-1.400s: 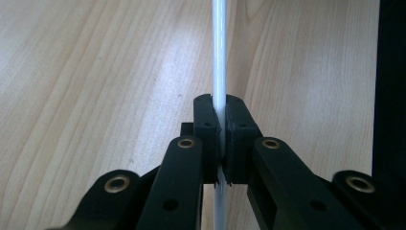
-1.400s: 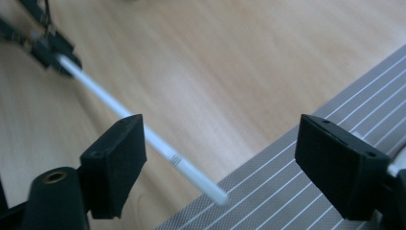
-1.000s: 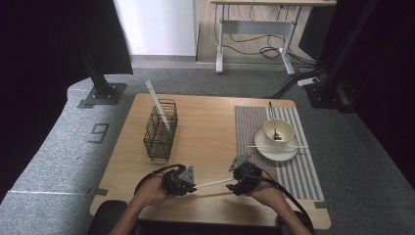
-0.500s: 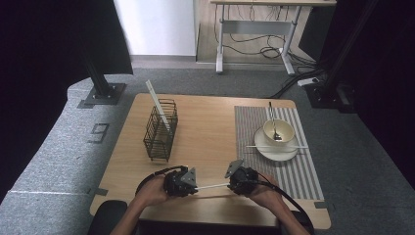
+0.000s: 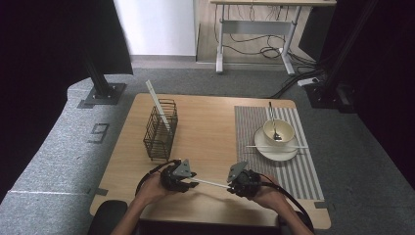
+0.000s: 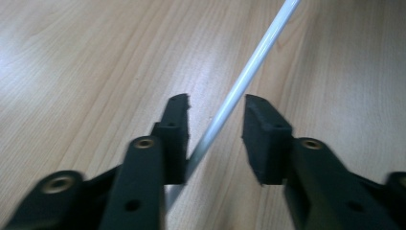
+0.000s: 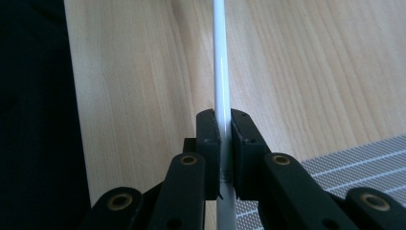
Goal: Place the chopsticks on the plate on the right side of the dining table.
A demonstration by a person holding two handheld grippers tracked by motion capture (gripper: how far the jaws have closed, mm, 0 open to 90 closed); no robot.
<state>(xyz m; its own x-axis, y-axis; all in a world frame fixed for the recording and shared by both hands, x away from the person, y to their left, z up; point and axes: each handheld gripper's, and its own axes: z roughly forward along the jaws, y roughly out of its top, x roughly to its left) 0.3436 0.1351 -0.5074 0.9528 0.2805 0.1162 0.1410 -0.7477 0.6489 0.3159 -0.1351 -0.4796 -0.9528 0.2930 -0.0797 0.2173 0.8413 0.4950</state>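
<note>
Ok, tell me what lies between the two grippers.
In the high view a thin white stick spans the gap from the left gripper to the right gripper, over bare wooden table.

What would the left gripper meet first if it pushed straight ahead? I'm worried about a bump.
Probably the right gripper: the left gripper points at it along the white stick between them.

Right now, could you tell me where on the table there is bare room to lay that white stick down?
Bare wood lies between the wire basket and the striped mat, ahead of both grippers. The mat's near end is also free. Crowded: the mat's far end, with bowl, plate and another stick, and the front edge by the hands.
</note>
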